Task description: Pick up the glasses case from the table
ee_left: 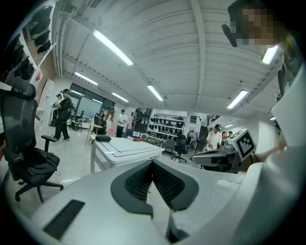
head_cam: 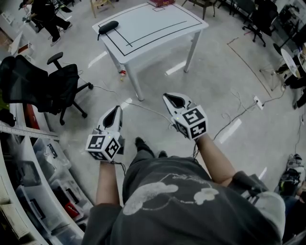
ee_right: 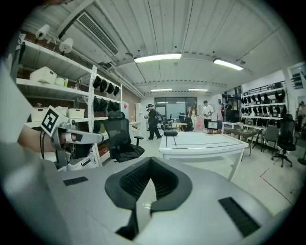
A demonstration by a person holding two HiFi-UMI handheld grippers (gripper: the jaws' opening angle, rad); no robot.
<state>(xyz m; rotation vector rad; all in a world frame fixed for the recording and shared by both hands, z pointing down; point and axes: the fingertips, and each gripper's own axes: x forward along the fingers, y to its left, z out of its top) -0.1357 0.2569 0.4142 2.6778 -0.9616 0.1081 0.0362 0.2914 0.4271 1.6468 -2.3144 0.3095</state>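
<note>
Well, I am standing on the floor some way short of the white bench [head_cam: 153,24], with both tools held out in front of me and side by side. My left hand-held gripper [head_cam: 117,109] has its jaws pressed together at the tips, with nothing between them. My right hand-held gripper [head_cam: 166,95] looks just the same in its own view: jaws closed tip to tip and empty. Neither one is close to the bench. The glasses case [head_cam: 108,27], dark and oblong, lies flat at the far left corner of the bench top, next to the black lines drawn on the white surface. It is well apart from both grippers and nothing touches it. A red book [head_cam: 161,3] sits at the far edge of the same bench, well away from the case. On my left a black office chair [head_cam: 45,86] stands on the floor, and nearer on that side are shelves with clear storage bins [head_cam: 45,158]. A thin cable [head_cam: 143,107] trails across the floor between the bench and me.
</note>
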